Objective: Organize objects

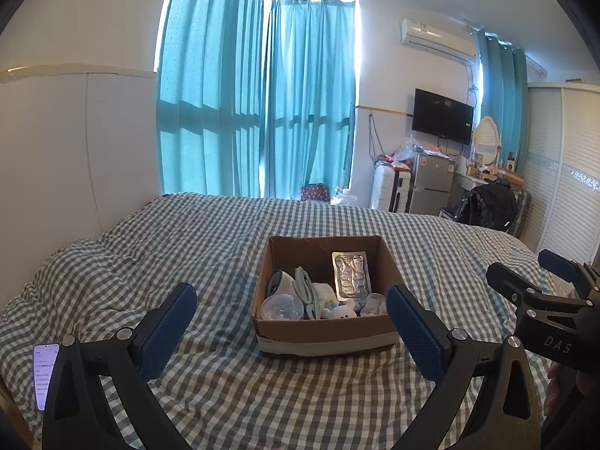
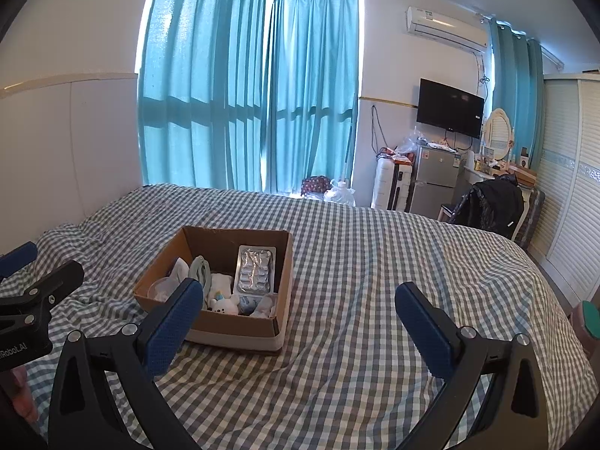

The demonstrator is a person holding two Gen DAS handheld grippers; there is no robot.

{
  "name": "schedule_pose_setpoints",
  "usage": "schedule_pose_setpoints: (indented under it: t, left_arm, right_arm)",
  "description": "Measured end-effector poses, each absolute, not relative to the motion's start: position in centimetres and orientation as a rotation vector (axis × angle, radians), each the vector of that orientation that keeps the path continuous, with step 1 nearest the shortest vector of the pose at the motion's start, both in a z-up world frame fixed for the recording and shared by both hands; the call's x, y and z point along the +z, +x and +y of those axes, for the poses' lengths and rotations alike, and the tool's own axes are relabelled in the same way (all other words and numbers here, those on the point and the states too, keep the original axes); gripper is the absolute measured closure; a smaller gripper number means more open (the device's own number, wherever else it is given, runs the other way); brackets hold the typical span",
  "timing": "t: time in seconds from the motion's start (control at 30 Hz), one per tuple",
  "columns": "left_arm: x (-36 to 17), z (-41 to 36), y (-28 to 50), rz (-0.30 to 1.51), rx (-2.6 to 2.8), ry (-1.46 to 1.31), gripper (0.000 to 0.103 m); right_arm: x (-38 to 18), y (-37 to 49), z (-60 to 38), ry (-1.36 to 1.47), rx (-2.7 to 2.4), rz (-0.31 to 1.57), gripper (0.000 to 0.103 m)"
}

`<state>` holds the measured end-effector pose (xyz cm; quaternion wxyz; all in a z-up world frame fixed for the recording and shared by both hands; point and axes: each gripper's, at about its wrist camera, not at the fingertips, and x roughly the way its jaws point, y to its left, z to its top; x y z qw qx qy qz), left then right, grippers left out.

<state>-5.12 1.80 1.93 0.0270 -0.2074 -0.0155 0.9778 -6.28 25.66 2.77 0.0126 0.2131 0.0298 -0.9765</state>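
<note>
A brown cardboard box sits on the checked bed cover; it also shows in the right wrist view. Inside lie a silver blister pack, a clear plastic cup, a small white plush toy, a teal-grey item and white cloth. My left gripper is open and empty, just in front of the box. My right gripper is open and empty, to the right of the box; it shows in the left wrist view.
A phone with a lit screen lies on the bed at the near left. Teal curtains hang behind the bed. A fridge, a suitcase, a chair with black clothing and a wardrobe stand at the right.
</note>
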Motion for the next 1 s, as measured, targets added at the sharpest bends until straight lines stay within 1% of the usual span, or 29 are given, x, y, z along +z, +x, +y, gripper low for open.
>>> schedule_pose_setpoints:
  t: [1.0]
  left_arm:
    - [2.02, 1.82, -5.13, -0.048, 3.026, -0.663, 0.0]
  right_arm:
    - [2.54, -6.55, 25.23, 0.676, -3.036, 0.107, 0.0]
